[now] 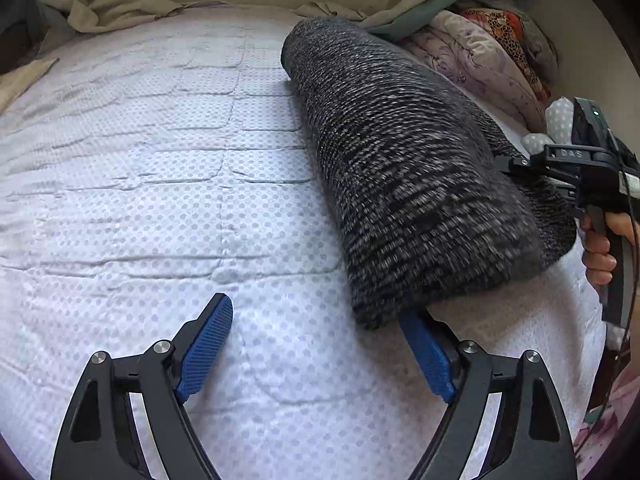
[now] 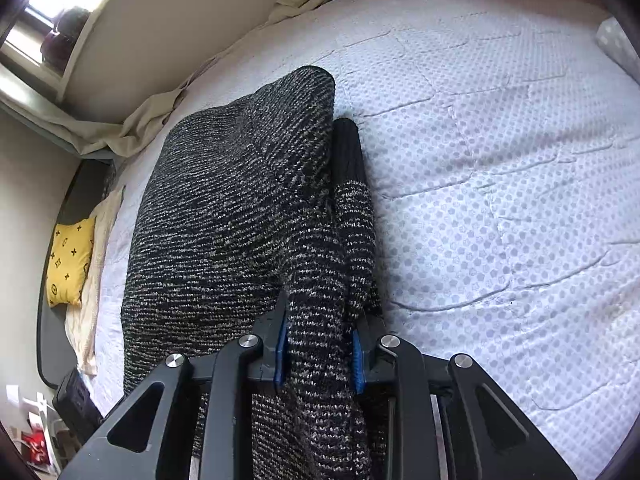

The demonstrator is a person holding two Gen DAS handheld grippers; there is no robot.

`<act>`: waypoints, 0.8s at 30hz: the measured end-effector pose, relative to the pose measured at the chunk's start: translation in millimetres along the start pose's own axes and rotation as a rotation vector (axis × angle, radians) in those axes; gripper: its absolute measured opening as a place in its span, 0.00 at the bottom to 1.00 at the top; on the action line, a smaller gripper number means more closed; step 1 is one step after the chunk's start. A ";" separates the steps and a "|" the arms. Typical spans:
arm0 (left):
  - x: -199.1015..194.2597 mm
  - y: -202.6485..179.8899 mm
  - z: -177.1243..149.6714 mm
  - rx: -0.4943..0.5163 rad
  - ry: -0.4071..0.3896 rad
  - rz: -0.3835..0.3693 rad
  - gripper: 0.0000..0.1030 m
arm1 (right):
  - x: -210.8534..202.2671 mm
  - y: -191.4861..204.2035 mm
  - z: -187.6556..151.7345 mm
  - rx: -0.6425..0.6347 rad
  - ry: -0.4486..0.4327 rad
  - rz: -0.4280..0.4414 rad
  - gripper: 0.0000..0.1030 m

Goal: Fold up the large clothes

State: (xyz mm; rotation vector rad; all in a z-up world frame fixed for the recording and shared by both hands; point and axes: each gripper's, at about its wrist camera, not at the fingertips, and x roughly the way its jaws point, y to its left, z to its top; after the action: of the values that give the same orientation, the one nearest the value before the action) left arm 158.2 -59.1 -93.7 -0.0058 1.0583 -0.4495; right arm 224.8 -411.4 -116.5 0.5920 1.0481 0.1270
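1. A large black-and-grey marled knit sweater lies on a bed covered by a pale lilac quilted bedspread with a dotted print. In the left wrist view it runs as a long folded bundle from the far middle to the near right of the bed.
2. The left tool has its blue-padded fingers spread wide and holds nothing. Its right finger's tip is hidden behind the near end of the sweater; its left finger stands over bare bedspread.
3. The right tool is closed narrowly on a bunched part of the sweater, the knit pressed between its two blue pads.
4. In the right wrist view a sleeve with a plain black ribbed cuff lies just beside the sweater body, on its right.
5. A yellow cushion with a black monogram print lies at the far left edge of the bed in that view.
6. Crumpled floral bedding is heaped at the far right in the left wrist view.
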 end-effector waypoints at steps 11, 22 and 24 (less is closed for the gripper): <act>-27.4 3.5 29.9 -0.055 -0.114 -0.050 0.86 | -1.3 0.3 -5.3 -0.011 -0.013 -0.007 0.22; 6.4 -1.4 23.2 -0.020 -0.044 0.025 0.88 | -11.4 14.8 -5.6 -0.015 -0.002 -0.100 0.57; 7.8 -1.6 23.7 -0.019 -0.043 0.029 0.88 | -22.9 22.9 -3.0 -0.020 -0.037 -0.132 0.57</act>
State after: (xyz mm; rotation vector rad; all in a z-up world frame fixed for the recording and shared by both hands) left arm 180.8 -68.3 -88.1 -0.0170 1.0188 -0.4118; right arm 214.8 -399.6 -88.0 0.5039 1.0453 0.0111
